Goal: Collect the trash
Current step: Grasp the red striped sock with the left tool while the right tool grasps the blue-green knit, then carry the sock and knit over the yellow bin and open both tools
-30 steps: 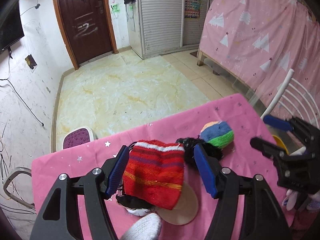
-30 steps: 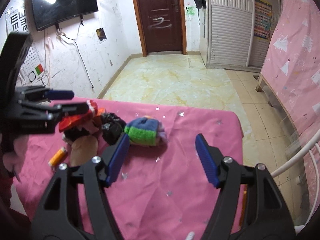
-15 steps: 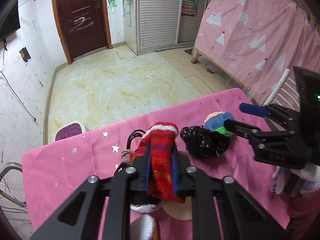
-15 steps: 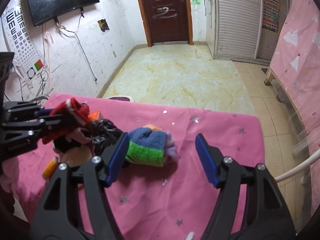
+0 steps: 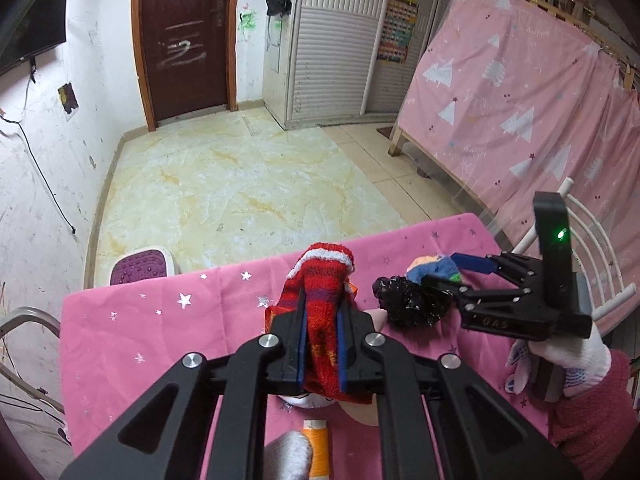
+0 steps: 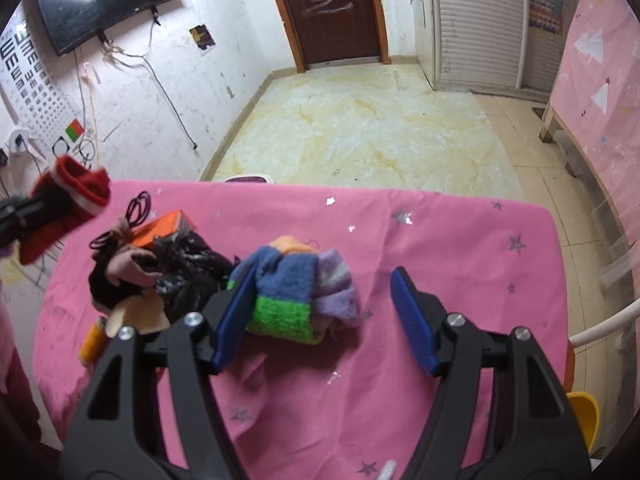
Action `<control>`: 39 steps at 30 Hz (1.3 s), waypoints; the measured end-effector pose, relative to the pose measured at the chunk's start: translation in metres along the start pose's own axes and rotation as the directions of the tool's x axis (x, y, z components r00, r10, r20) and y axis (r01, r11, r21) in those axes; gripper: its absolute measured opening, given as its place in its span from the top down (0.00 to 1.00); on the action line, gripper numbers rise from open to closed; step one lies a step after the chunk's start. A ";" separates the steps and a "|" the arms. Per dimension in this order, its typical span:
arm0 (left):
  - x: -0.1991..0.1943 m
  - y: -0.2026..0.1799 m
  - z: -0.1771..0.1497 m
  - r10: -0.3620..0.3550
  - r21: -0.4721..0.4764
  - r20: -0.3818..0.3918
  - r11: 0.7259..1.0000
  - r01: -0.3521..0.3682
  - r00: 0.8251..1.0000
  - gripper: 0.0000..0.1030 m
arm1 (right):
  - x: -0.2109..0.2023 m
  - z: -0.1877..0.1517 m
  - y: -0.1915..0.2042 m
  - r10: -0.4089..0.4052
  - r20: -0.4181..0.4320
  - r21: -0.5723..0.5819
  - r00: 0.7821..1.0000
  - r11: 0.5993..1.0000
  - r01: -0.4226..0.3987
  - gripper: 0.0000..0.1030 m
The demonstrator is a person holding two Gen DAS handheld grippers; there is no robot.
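Note:
My left gripper (image 5: 320,344) is shut on a red striped sock (image 5: 325,292) and holds it up above the pink table (image 5: 160,332). In the right wrist view the sock (image 6: 68,204) hangs at the far left. My right gripper (image 6: 324,316) is open, its left finger beside a multicoloured sock (image 6: 296,296) lying on the table (image 6: 440,248). It also shows in the left wrist view (image 5: 460,270), over the multicoloured sock (image 5: 434,266). A crumpled black bag (image 5: 408,300) lies between the socks, also seen in the right wrist view (image 6: 188,272).
An orange spool (image 5: 316,448) and a beige disc lie near my left gripper. An orange box (image 6: 164,226), black cord (image 6: 138,208) and dark toy (image 6: 116,280) sit at the table's left. A white chair (image 5: 592,256) stands right. A purple stool (image 5: 140,268) stands beyond the table.
My left gripper closed on the red sock and lifted it off the pile. My right gripper moved closer to the multicoloured sock, still open.

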State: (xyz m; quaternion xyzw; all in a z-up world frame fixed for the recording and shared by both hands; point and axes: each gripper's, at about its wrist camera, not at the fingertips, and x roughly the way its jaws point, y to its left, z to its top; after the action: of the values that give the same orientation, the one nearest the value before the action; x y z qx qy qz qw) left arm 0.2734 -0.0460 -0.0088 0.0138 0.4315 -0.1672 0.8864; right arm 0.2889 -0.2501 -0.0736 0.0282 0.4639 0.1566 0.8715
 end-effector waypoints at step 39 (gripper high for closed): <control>-0.069 -0.145 0.005 -0.061 0.174 0.091 0.984 0.045 0.994 0.97 | -0.161 -0.067 -0.069 -0.111 0.292 0.103 0.950 0.991 0.084 0.75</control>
State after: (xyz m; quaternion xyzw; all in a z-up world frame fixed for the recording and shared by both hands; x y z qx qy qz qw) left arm 0.1929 -0.1636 0.0651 0.0704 0.3726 -0.2278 0.8968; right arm 0.1671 -0.3702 0.0035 0.0675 0.3349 0.0862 0.9359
